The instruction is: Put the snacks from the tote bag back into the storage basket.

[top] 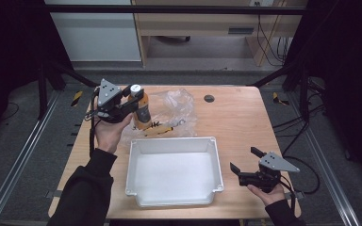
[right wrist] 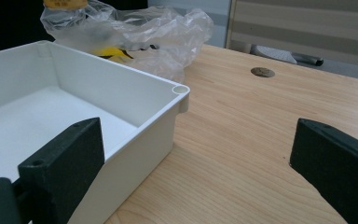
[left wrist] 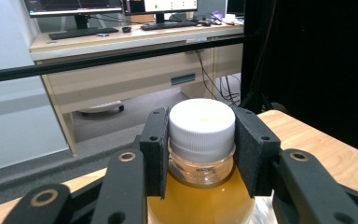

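At table's far-left corner | our left gripper [top: 131, 104] clamps the juice bottle [top: 141, 110] at its neck, beside the plastic bag [top: 172, 110] | right gripper [top: 246, 159] gapes idle | next, we judge: carry into white tray [top: 171, 143].

high view: above the near edge, facing forward and down over the whole bench [top: 245, 117] | left gripper view: close on the bottle [left wrist: 200, 186], facing the far desk | right gripper view: low, close by the tray [right wrist: 135, 93] | shared: tray, plastic bag [right wrist: 158, 32]
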